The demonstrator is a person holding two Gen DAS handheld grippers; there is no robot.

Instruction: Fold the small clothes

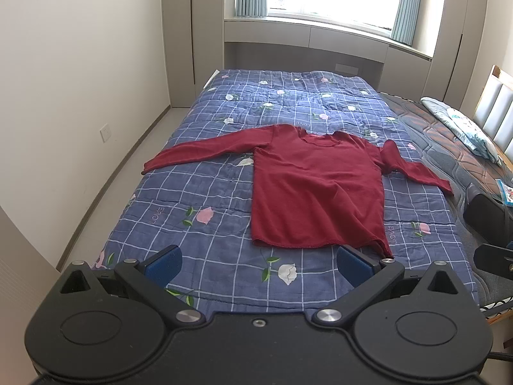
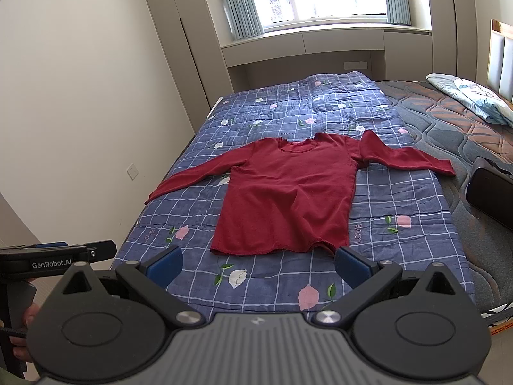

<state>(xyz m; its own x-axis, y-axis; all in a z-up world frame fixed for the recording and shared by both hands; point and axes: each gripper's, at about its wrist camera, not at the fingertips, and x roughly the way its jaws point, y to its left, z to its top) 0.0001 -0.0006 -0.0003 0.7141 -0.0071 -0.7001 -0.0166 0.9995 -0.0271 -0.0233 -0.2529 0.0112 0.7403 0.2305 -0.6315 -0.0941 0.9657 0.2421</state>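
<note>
The left gripper (image 1: 259, 264) has its blue-padded fingers (image 1: 164, 264) spread wide with nothing between them, hovering over the near edge of the bed. The right gripper (image 2: 259, 266) is likewise wide apart and empty, its blue pads (image 2: 352, 264) flat-faced and mounted on black hinged links with round metal pivots.

Just beyond both sets of fingertips lies the red long-sleeved shirt (image 1: 315, 189), spread flat and face up in the middle of the quilt (image 1: 198, 189), neckline toward the far edge, hem toward the near edge. The fabric looks soft and knitted, with a stitched hem and a few shallow wrinkles across the body. One sleeve stretches straight toward the quilt's left edge; the other bends at the elbow and reaches the right edge.

The quilt is blue with a white grid, pink and white flowers, and a padded, stitched surface. To its right the bare mattress (image 1: 449, 141) shows a wavy quilted pattern, with a folded pale blanket (image 1: 461, 122) near the headboard (image 1: 493, 109).

Only the right wrist view shows the left gripper from the side (image 2: 57, 256), black with white lettering, at the near-left corner. The left wrist view shows part of a black device (image 1: 490, 215) at the right edge.
</note>
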